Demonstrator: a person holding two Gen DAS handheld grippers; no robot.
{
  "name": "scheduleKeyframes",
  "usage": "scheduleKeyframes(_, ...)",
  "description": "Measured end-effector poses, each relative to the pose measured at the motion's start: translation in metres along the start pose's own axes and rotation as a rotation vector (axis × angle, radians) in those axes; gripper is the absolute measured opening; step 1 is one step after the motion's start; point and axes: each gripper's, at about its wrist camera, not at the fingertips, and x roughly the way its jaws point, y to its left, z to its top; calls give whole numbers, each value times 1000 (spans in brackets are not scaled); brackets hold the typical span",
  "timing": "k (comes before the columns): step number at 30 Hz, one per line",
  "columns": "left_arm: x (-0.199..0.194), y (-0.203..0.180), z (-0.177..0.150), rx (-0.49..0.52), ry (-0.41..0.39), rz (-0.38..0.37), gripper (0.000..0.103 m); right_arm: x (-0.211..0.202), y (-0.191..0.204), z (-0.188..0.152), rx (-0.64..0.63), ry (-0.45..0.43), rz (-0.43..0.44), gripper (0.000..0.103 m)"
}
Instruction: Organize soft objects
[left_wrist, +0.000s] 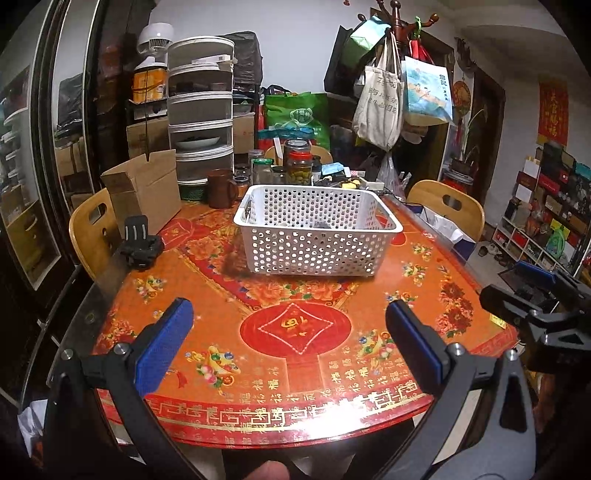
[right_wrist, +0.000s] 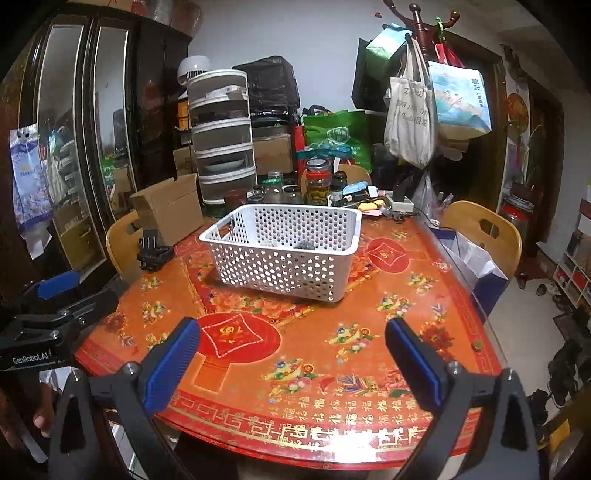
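Note:
A white perforated plastic basket (left_wrist: 314, 236) stands on the red-and-orange patterned table (left_wrist: 295, 369); it also shows in the right wrist view (right_wrist: 284, 254). A dark grey soft object (left_wrist: 323, 224) lies on its bottom, mostly hidden by the wall; the right wrist view shows it too (right_wrist: 303, 246). My left gripper (left_wrist: 290, 332) is open and empty, over the table's near edge, well short of the basket. My right gripper (right_wrist: 291, 350) is open and empty, also at the near edge. The right gripper shows at the right of the left wrist view (left_wrist: 532, 295), and the left gripper at the left of the right wrist view (right_wrist: 59, 302).
A black clip-like mount (left_wrist: 142, 243) lies at the table's left edge. A cardboard box (left_wrist: 147, 192), a brown mug (left_wrist: 219, 188), jars (left_wrist: 297, 162) and small clutter crowd the far side. Wooden chairs (left_wrist: 448, 206) stand left and right. A white paper-lined bag (right_wrist: 476, 262) sits beside the right edge.

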Motion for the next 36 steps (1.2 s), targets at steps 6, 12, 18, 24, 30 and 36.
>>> scheduleKeyframes(6,2,0,0,0,-1,-5,103,2,-2,1,7,1,8,100)
scheduleKeyframes(12,5,1,-2,7,13,-7,103,5,-4,-1,16,10,14,100)
scheduleKeyframes(18,10,0,-5,14,24,-10,103,6,-4,-1,18,10,11,100)
scheduleKeyframes(24,11,1,-6,12,25,-10,103,7,-3,-2,17,14,9,100)
scheduleKeyframes(30,11,1,-6,13,26,-12,103,7,-1,-4,13,13,9,100)
scheduleKeyframes(36,11,1,-7,13,24,-11,103,6,-1,-4,17,18,13,100)
